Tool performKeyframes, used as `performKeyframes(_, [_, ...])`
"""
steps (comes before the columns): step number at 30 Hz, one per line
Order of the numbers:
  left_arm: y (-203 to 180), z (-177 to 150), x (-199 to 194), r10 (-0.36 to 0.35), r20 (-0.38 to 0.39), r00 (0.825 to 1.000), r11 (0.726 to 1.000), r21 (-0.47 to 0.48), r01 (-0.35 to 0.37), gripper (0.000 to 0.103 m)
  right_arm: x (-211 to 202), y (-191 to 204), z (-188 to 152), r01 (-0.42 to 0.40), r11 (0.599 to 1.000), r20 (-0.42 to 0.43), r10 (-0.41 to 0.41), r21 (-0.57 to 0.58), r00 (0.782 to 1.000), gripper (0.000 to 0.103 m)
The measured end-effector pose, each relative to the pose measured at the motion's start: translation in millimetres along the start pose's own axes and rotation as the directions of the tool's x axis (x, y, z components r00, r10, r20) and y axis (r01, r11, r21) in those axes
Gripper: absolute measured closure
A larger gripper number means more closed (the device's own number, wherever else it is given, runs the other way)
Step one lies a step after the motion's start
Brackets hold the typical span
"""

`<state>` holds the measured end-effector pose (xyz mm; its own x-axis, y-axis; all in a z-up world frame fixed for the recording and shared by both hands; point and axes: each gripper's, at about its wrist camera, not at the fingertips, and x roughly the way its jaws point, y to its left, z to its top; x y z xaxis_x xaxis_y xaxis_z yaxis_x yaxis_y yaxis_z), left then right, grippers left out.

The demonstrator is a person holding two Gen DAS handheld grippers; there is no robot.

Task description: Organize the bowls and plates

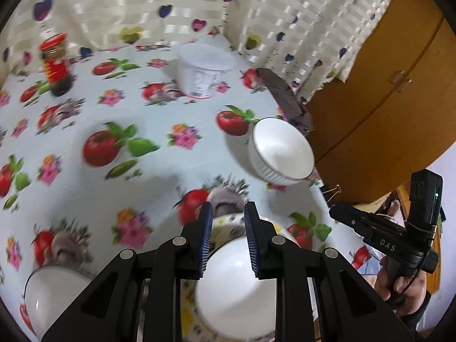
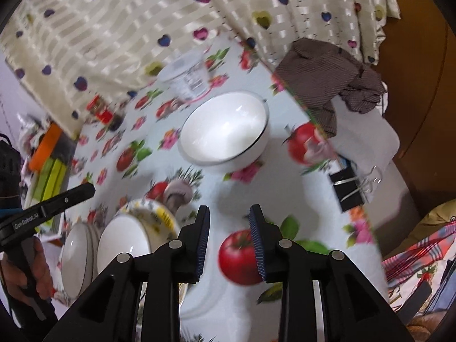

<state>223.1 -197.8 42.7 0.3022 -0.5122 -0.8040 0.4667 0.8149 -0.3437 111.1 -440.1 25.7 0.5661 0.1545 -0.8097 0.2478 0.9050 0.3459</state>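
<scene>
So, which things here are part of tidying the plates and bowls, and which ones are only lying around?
Part of the job:
- ribbed white bowl near the table edge
- white bowl on the patterned plate
- patterned plate
- another white bowl beside it

Only lying around:
- sauce jar
- plastic tub
- brown cloth
- binder clip

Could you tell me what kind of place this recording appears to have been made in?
Probably a home dining or kitchen corner: a table under a fruit-print tablecloth, a heart-patterned curtain behind it, a wooden cabinet beside it, and a sauce jar near white bowls.
</scene>
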Motion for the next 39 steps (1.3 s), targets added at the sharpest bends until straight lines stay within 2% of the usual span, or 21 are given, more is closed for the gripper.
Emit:
performKeyframes(8, [-15.8,41.3,50.5,-0.053,-0.07,0.996,0.998,0.018,0.055,0.079,16.1,-17.2,33.3,0.015,0.999,0.0,-0.015,0.036,1.0,0.075])
performKeyframes(17, [-20.2,67.0,95.1,-0.074,-0.122,0.99,0.996,0.034,0.078,0.079,42.6,-25.4,56.3,0.026,0.998,-0.019,-0.025,0.053,1.0,0.075])
performKeyframes(30, [-18.3,79.6,132.5,-0.087,-0.171,0.981,0.996,0.019,0.091,0.079,71.1,-36.0,71.8,0.037,0.997,-0.041,-0.034,0.07,0.999,0.075])
performKeyframes(32, [-18.0,79.5,136.5,-0.089,-0.18,0.98,0.996,0.011,0.093,0.079,73.8,-35.8,73.3,0.042,0.997,-0.041,-0.039,0.063,0.998,0.076])
performKeyframes(35, [-18.2,79.0,140.6,-0.091,-0.189,0.978,0.996,0.003,0.093,0.079,78.1,-34.9,75.4,0.028,0.998,-0.045,-0.025,0.064,0.999,0.084])
performKeyframes(39, [-24.4,77.2,142.1,-0.082,-0.2,0.976,0.996,0.026,0.089,0.079,80.6,-28.6,77.8,0.063,0.997,-0.045,-0.061,0.045,0.997,0.088])
